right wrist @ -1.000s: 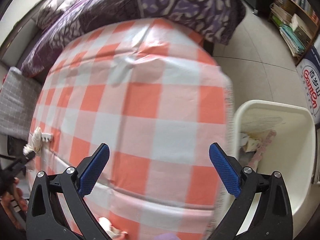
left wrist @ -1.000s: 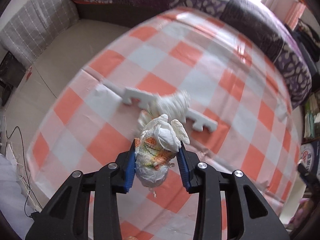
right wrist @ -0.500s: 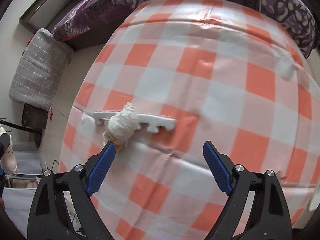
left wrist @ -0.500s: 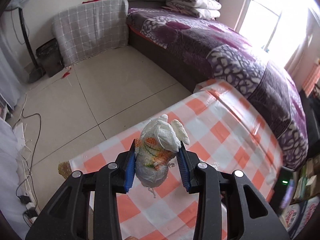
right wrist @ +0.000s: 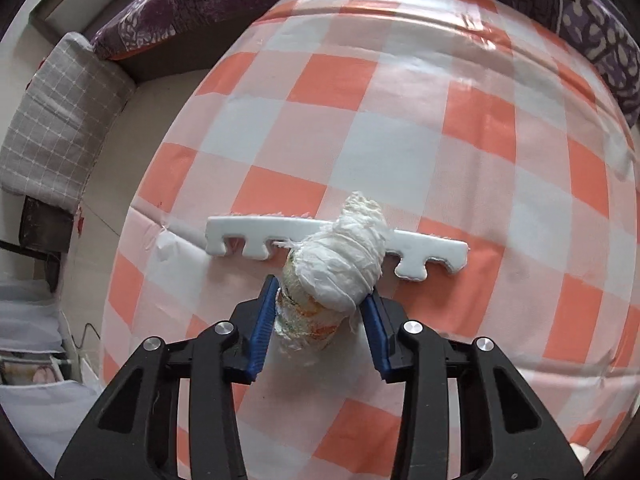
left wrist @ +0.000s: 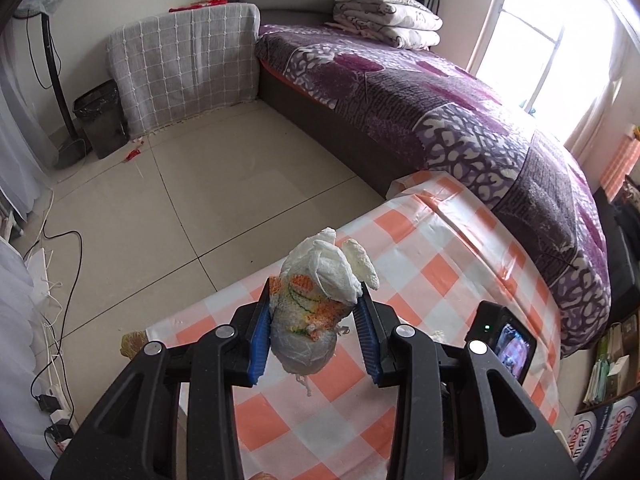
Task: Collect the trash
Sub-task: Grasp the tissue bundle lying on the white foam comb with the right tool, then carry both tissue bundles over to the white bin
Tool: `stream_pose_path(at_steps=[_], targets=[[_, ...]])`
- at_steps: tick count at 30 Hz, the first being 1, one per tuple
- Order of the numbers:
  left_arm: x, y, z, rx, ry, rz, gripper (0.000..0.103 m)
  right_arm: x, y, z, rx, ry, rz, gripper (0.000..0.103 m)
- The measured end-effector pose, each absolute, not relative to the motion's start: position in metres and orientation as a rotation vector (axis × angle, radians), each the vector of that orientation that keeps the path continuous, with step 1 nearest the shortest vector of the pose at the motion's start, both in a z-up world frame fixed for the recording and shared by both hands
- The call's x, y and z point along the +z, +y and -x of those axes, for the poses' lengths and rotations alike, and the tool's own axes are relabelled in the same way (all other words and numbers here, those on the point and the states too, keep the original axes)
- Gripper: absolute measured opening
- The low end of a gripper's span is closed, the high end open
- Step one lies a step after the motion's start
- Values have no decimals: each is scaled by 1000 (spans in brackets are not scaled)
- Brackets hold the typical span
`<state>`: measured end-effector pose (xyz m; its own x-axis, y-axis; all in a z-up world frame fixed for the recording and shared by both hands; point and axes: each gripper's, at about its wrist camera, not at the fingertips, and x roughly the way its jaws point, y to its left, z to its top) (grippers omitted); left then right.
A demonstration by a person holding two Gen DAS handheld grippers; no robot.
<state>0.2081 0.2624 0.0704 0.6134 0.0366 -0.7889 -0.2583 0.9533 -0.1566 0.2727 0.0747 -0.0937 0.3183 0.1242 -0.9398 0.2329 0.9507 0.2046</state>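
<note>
Bright window [left wrist: 532,52] glare, fisheye-warped edges

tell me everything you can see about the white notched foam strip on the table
The white foam strip lies flat on the checked tablecloth, long and thin, straight along its far edge with puzzle-like tabs along the near edge. It looks like soft mat edging. A wadded tissue bundle covers its middle, with the right claw around that bundle.

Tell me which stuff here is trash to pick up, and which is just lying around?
Trash job: wad in left gripper; tissue wad between right gripper fingers; white foam strip.

Just there: checked tablecloth, purple bed, small black bin.
</note>
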Motion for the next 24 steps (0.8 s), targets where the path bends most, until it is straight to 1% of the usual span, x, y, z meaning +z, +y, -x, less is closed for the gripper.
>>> stream_pose_path(at_steps=[5,12,18,24], targets=[[71,261,-209,174,894,279,37,-74,54,-265,-41,1177,-326,38],[73,243,-209,157,883,258,37,-32,6,-246,-49,1086,-323,38],[72,214,-208,136,881,198,37,-6,-45,-228,-123,1012,-302,38],[68,174,-204,95,875,118,37,5,-98,-204,-195,965,-301,38]])
